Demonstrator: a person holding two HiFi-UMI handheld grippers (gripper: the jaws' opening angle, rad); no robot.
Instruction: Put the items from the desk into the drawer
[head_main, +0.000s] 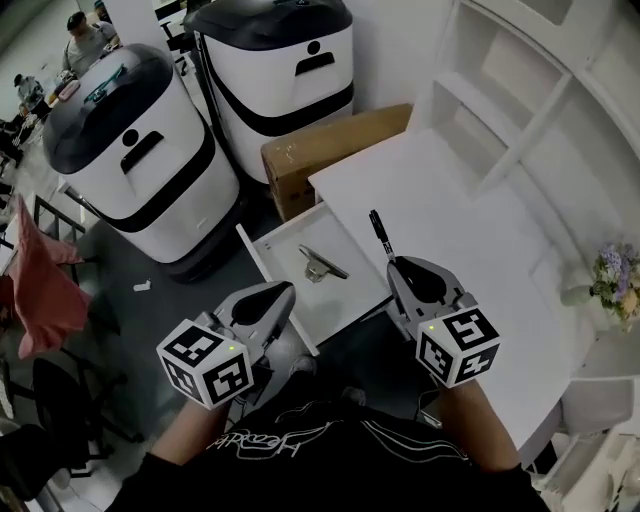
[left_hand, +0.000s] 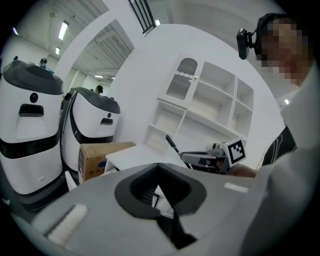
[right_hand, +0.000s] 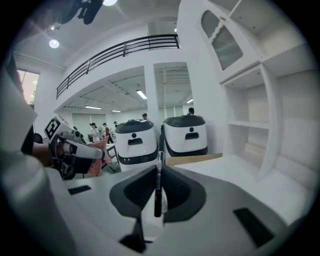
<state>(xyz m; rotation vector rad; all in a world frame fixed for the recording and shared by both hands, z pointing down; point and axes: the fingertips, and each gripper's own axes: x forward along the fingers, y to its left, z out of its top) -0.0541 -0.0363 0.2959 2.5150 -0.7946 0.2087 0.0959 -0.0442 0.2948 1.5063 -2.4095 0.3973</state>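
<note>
One pen (head_main: 381, 234) pinched in right tongs (head_main: 393, 262) | left tongs (head_main: 288, 292) closed, empty | drawer (head_main: 300, 232) open, clip (head_main: 322, 264) inside

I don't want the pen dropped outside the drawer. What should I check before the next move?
1. Pen clamped in the right gripper jaws: ok.
2. Drawer open: ok.
3. Bare floor in the drawer beside the metal clip: ok.
4. Pen over the drawer: not ok, it seems to hang over the desk edge.
5. Left gripper empty, jaws together: ok.
</note>
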